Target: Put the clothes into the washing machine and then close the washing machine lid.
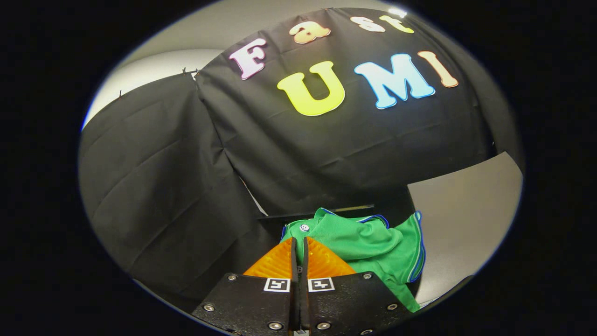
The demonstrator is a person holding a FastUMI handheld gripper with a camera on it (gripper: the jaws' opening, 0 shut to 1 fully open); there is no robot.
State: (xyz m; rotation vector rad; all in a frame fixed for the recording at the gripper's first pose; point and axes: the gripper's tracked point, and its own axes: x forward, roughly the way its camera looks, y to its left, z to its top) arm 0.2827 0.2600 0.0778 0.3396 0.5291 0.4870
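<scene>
Claw nearly closed, fingers almost touching, only a thin dark slit between them. Green cloth pinched in that slit at the tips: shirt held. Shirt bunched up, rising just ahead of the fingertips and spilling off to the right of the fingers, hanging down past the right finger. Blue piping along the hems, small white button near the collar (directly above the fingertips). Collar edge folded over toward the wall.

Behind the shirt, black cloth wall draped in creased panels, a seam between two panels to the left. Thin dark horizontal edge just behind the shirt's top, cannot tell what it belongs to. Pale flat panel to the right of the shirt, beyond the fingers; surface plain, unmarked. Pale ceiling above the cloth, a bright light at the top.

Shirt lifted with the claw, not seen resting on any surface.
</scene>
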